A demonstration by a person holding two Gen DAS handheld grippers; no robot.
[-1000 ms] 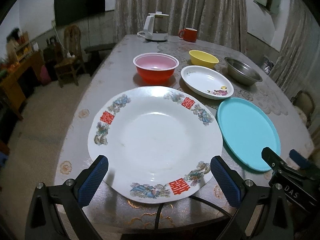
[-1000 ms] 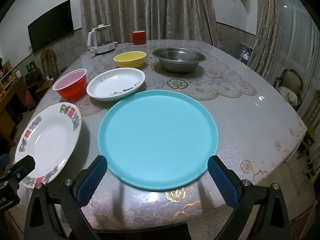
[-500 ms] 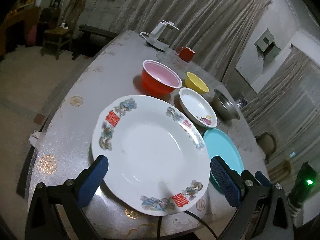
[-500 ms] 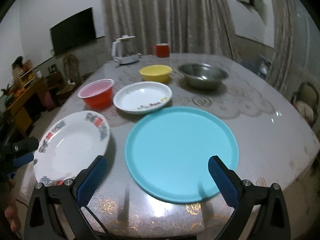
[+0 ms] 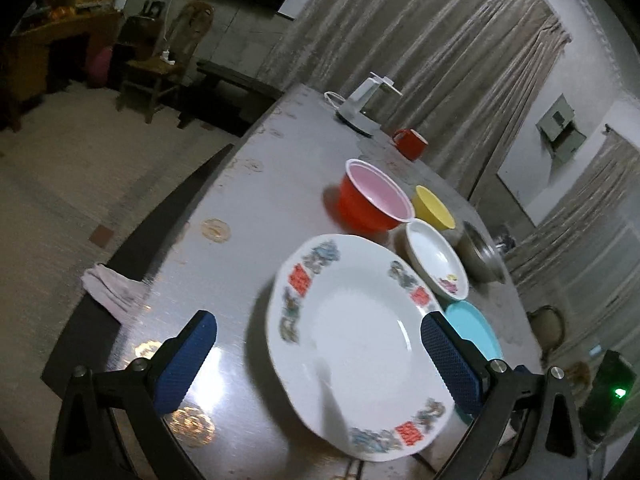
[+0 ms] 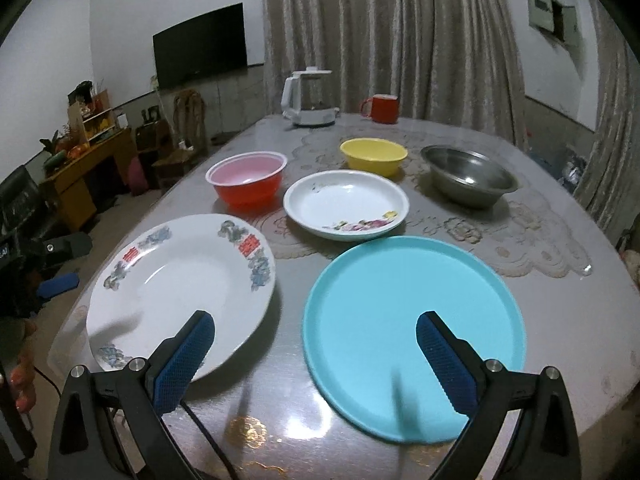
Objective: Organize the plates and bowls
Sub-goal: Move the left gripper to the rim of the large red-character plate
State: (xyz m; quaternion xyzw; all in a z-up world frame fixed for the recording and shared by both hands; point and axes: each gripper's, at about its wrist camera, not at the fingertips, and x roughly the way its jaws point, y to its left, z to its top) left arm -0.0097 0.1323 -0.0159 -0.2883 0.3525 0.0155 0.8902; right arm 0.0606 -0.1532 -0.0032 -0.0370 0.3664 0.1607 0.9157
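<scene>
A large white plate with red and blue rim patterns (image 5: 352, 332) (image 6: 180, 284) lies at the table's near left. Beside it lies a turquoise plate (image 6: 412, 328) (image 5: 474, 330). Behind them stand a red bowl (image 6: 248, 182) (image 5: 372, 200), a small white floral dish (image 6: 346, 210) (image 5: 436, 258), a yellow bowl (image 6: 374, 156) (image 5: 434, 208) and a steel bowl (image 6: 468, 180) (image 5: 482, 260). My left gripper (image 5: 320, 364) is open over the patterned plate's near-left edge, holding nothing. My right gripper (image 6: 316, 360) is open above the gap between the two big plates; the left gripper (image 6: 60, 264) shows at its far left.
A white kettle (image 6: 308, 98) and a red mug (image 6: 382, 108) stand at the table's far end. A crumpled cloth (image 5: 114, 288) lies at the table's left edge. A chair and wooden furniture (image 6: 80, 172) stand left of the table; curtains hang behind.
My left gripper has swung left and tilted, so the patterned plate now sits right of centre. My right gripper has shifted left and risen; the turquoise plate has slid right in its view.
</scene>
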